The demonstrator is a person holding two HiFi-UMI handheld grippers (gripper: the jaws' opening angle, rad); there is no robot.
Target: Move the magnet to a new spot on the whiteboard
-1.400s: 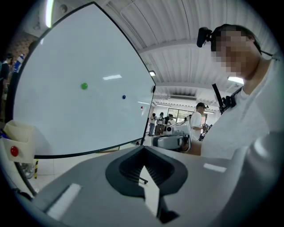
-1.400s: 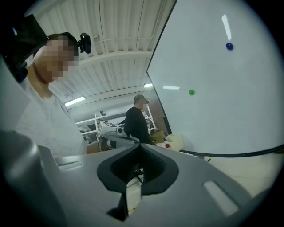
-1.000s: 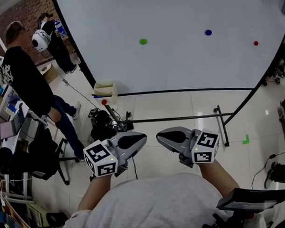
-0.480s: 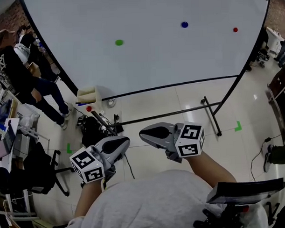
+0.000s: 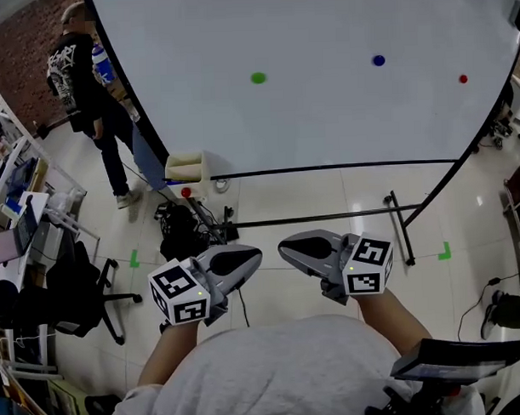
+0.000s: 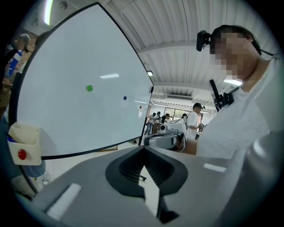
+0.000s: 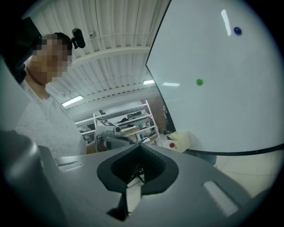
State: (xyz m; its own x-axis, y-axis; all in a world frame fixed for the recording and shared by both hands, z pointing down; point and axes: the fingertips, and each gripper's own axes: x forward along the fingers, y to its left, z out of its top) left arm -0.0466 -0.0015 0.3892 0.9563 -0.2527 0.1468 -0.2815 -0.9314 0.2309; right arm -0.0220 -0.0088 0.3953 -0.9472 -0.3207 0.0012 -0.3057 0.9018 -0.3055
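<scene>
Tongs nearest: left tongs [image 5: 255,255] & right tongs [image 5: 285,244] both pressed together w/ nothing between, held low in front of the body, tips facing each other, well apart from the whiteboard [image 5: 342,123]. Task not begun, by my read: no magnet touched, so all is left, i.e. reach up, clamp one, set it on a bare patch. Further off, a cream tray [image 5: 189,168] at the board's lower left corner. On the board: green magnet [image 5: 258,77] left of centre, blue magnet [image 5: 378,60] to its right, red magnet [image 5: 463,79] near the right edge. Can't tell which is meant. All look like small round discs; prob little rim to pinch
</scene>
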